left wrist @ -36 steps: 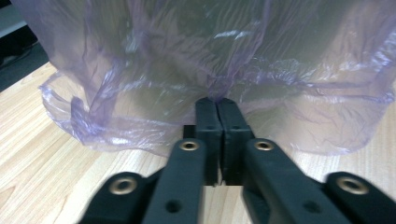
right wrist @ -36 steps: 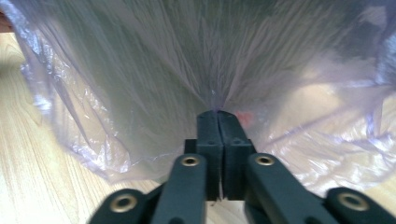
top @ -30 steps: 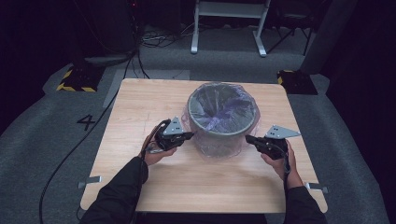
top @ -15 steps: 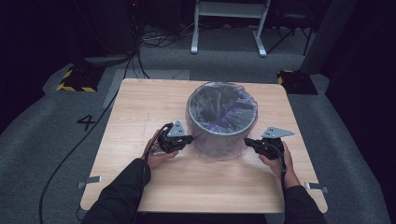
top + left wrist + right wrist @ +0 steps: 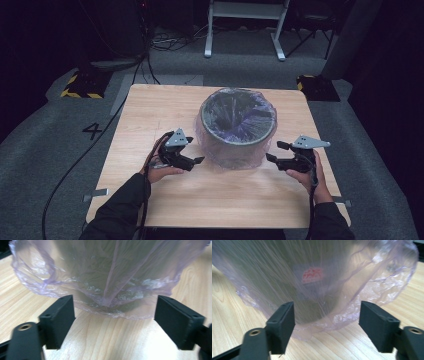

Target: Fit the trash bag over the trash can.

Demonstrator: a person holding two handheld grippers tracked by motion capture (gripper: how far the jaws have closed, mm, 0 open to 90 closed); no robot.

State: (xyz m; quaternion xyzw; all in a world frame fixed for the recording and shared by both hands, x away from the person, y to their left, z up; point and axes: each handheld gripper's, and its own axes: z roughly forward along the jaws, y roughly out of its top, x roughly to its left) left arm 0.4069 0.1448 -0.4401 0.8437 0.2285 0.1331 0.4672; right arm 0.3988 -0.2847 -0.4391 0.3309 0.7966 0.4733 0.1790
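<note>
A grey round bin (image 5: 238, 142) stands mid-table, lined with a pale purple plastic bag (image 5: 207, 150) whose skirt hangs down over the rim to the wood. My left gripper (image 5: 198, 161) sits just left of the bin, pointing at it. Its jaws have just been opening and are now open, with the bag's hem (image 5: 110, 307) a little ahead of them and nothing pinched. My right gripper (image 5: 271, 153) mirrors it on the bin's right. Its jaws have also just been opening. They stand open in front of the bag (image 5: 319, 295), where a red label (image 5: 312, 275) shows through the film.
The wooden table (image 5: 160, 107) has bare wood in front of the bin and on both sides. On the grey floor beyond lie cables, two yellow-and-black blocks (image 5: 80, 86) (image 5: 316, 86) and a white frame's legs (image 5: 245, 30). A "4" (image 5: 93, 131) marks the floor at left.
Both grippers stood shut at the bag's skirt and now stand open. Each hand has drawn slightly away from the bin.
</note>
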